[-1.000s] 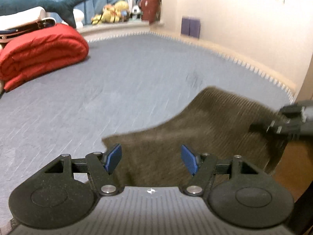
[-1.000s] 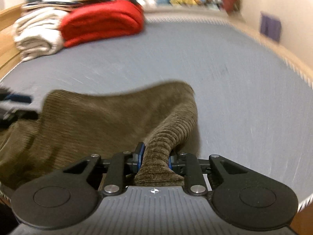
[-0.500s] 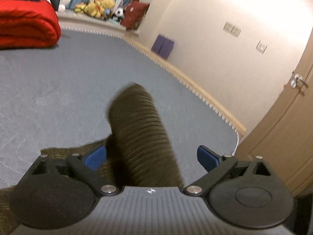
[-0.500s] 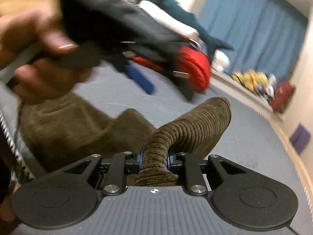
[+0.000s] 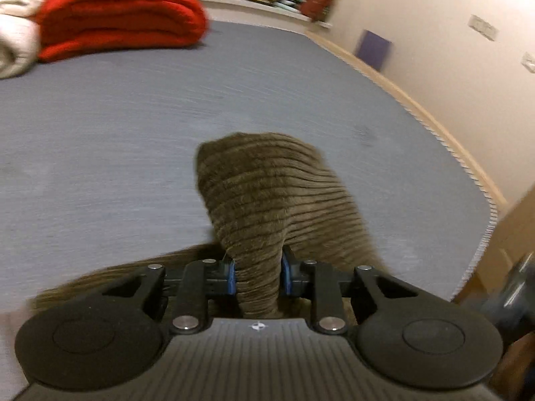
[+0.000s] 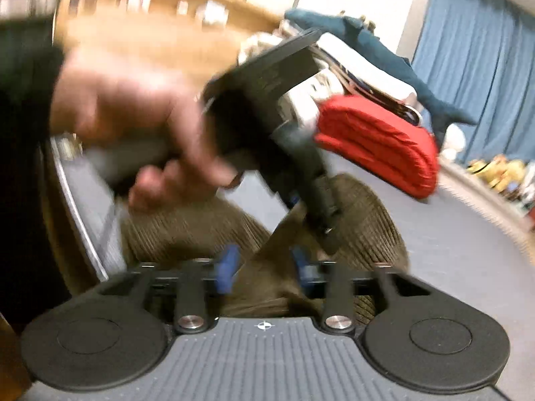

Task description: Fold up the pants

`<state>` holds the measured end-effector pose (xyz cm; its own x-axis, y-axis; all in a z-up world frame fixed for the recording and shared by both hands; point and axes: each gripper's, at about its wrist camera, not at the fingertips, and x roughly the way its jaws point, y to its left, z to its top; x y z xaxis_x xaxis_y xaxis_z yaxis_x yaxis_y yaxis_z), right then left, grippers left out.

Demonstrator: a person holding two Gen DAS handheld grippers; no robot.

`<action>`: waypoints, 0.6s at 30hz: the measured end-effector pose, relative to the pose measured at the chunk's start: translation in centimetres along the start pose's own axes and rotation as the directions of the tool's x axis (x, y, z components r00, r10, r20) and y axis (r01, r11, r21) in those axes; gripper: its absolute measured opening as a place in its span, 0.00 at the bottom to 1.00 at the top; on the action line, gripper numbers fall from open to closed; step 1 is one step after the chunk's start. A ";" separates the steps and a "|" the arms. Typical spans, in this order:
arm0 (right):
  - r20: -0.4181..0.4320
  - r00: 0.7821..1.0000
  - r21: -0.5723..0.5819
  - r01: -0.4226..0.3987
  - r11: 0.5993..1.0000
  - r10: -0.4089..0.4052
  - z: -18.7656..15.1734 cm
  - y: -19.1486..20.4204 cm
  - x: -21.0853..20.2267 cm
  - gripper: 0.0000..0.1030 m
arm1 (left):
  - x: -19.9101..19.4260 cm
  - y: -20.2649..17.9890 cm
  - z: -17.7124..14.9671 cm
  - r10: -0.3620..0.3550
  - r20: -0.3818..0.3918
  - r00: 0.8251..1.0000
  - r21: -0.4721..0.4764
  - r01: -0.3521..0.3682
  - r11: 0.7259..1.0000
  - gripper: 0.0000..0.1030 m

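Since earlier frame, my left tongs (image 5: 257, 272) closed, clamping olive-brown corduroy pants (image 5: 277, 197) at centre frame above grey bed (image 5: 133, 127); right tongs (image 6: 264, 269) just opened, released, cloth between. I'd keep bunched fold taut before regrasping.

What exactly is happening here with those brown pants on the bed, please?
A person with a gripper in each hand is folding brown corduroy pants on a grey bed. The left gripper has just closed on a bunched part of the fabric. The right gripper has just been opening, with cloth between its parted pads.
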<state>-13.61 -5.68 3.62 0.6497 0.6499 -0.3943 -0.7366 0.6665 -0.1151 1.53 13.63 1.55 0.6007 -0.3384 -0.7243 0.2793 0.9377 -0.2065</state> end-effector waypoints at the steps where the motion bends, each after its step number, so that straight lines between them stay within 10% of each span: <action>1: 0.042 0.999 0.048 -0.019 0.999 0.017 0.6 -0.8 -0.3 0.73 | -0.7 1.1 -0.2 0.041 0.007 0.999 -0.002 -0.041 0.999 0.27; 4: 0.108 0.994 0.208 -0.052 0.977 0.030 1.9 -3.6 0.0 0.77 | -3.0 4.3 -0.6 0.174 0.022 0.984 -0.022 -0.174 0.985 0.15; 7: 0.040 0.999 0.367 -0.006 0.930 -0.009 1.9 -6.3 2.6 0.80 | -5.5 7.9 -1.2 0.415 0.037 0.909 -0.018 -0.415 0.910 0.00; 12: -0.231 0.973 0.588 0.141 0.797 -0.002 -0.6 -10.0 8.8 0.81 | -8.5 15.3 -2.8 0.215 0.032 0.976 -0.355 -0.190 0.915 0.06; 16: -0.302 0.952 0.617 0.236 0.751 -0.051 -2.1 -10.0 10.7 0.83 | -7.7 14.3 -2.5 0.021 0.086 0.996 -0.356 0.011 0.935 0.52; 18: -0.308 0.950 0.604 0.241 0.760 -0.057 -2.0 -9.4 10.9 0.85 | -6.4 12.8 -2.6 -0.049 0.067 0.997 -0.326 0.068 0.943 0.57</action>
<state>0.08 -5.58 -1.43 0.6015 0.4667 -0.6484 -0.2890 0.8838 0.3680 -0.72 28.06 1.81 0.6351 -0.3880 -0.6679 0.0598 0.8868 -0.4583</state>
